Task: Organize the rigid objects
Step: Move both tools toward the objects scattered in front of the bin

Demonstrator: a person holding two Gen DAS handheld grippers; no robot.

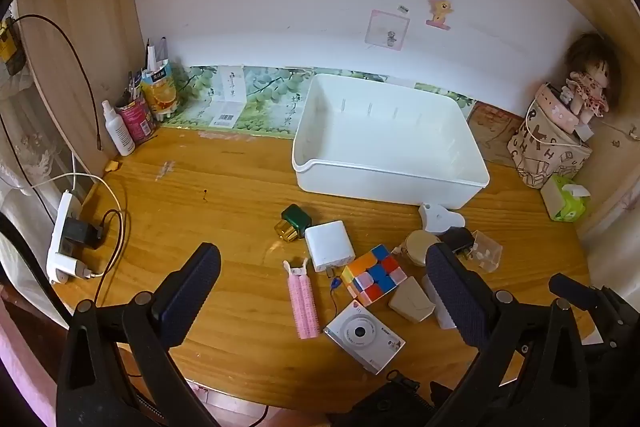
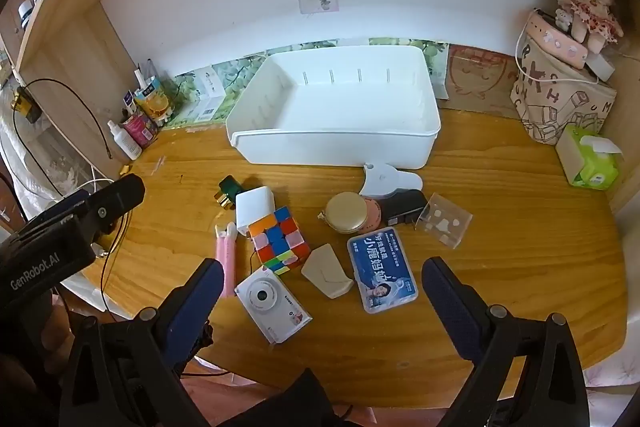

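An empty white bin (image 1: 390,143) (image 2: 336,107) stands at the back of the wooden desk. In front of it lie a colour cube (image 1: 374,275) (image 2: 279,239), a white camera (image 1: 364,337) (image 2: 272,303), a white charger block (image 1: 329,245) (image 2: 254,209), a pink roller (image 1: 303,301) (image 2: 226,259), a green bottle (image 1: 295,221) (image 2: 228,189), a beige pouch (image 1: 411,301) (image 2: 326,269), a round gold tin (image 2: 347,213) and a blue-labelled case (image 2: 382,269). My left gripper (image 1: 322,287) hangs open above the cluster. My right gripper (image 2: 322,291) is open too, holding nothing.
A power strip (image 1: 66,239) with cables lies at the left edge. Bottles and a pen cup (image 1: 138,111) fill the back left corner. A printed bag (image 2: 560,99) with a doll on top and a green tissue pack (image 2: 592,159) stand at the right. A clear plastic box (image 2: 444,221) lies by the cluster.
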